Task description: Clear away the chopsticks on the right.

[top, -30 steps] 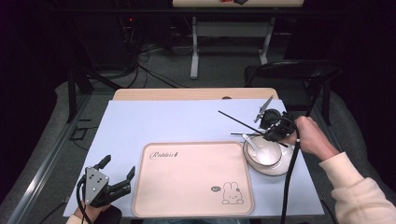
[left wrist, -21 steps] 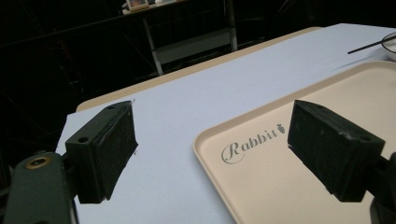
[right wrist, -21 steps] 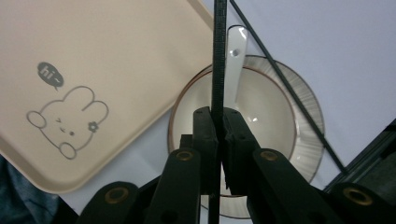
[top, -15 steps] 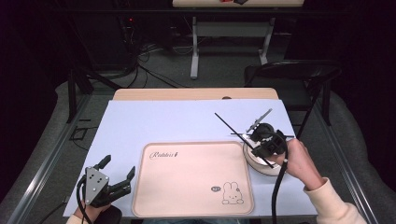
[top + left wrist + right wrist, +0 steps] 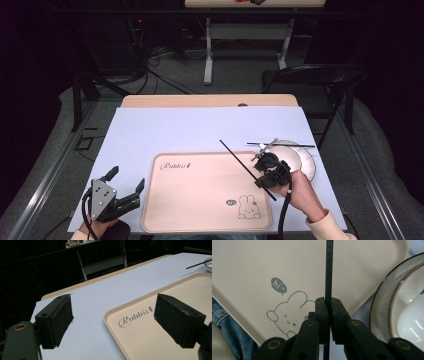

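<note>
My right gripper is shut on a thin black chopstick. The stick slants over the right part of a beige tray printed with a rabbit. Just to the right stands a white bowl with a darker rim. A second black chopstick lies across the bowl's far rim. Near the table's front left corner my left gripper stands open beside the tray, with nothing between its jaws.
A pale blue mat covers the table under the tray and the bowl. A dark chair stands past the table's far right corner. Cables lie on the floor behind, and the legs of another table stand farther back.
My right gripper has moved from above the bowl to the left and nearer the person, carrying the chopstick over the tray's right side. The left gripper has not moved.
</note>
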Demonstrator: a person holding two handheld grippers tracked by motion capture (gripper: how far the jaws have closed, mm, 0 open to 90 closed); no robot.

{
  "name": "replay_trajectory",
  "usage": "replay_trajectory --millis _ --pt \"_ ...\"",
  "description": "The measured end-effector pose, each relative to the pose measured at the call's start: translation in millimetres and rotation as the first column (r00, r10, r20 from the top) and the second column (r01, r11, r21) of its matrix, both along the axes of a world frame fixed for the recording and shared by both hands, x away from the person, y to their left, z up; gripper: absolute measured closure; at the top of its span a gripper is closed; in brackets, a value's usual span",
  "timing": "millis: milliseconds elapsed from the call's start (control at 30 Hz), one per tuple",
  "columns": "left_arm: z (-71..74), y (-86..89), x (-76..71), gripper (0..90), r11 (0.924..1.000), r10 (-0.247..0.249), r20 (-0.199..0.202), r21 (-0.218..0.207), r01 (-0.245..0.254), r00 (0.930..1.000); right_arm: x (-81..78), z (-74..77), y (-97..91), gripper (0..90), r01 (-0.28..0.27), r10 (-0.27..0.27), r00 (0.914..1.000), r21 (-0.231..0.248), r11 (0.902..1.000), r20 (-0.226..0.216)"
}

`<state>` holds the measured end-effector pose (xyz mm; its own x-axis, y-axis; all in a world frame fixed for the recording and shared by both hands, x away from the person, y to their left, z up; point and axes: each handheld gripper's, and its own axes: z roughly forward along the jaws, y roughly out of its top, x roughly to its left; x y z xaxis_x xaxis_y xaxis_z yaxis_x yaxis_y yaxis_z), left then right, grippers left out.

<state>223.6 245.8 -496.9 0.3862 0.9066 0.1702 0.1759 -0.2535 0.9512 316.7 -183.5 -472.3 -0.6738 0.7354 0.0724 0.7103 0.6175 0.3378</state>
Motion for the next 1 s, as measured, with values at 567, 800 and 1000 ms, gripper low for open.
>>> replay_trajectory --millis 567,800,1000 --pt "-0.1 -0.2 -0.5 15.3 1.0 -0.004 0.007 0.004 0.004 1.0 -7.8 -49.6 23.8 84.9 -0.022 0.018 0.9936 -0.033 0.9992 -0.112" --pt "-0.2 -0.5 -0.5 15.3 1.0 -0.001 0.007 0.004 0.001 1.0 -9.7 -52.7 25.9 84.7 -0.035 0.028 0.9942 -0.065 0.9973 -0.104" --pt "-0.2 -0.5 -0.5 15.3 1.0 -0.001 0.008 0.003 0.001 1.0 -12.5 -51.3 27.3 71.2 -0.054 0.048 0.9944 -0.071 0.996 -0.095"
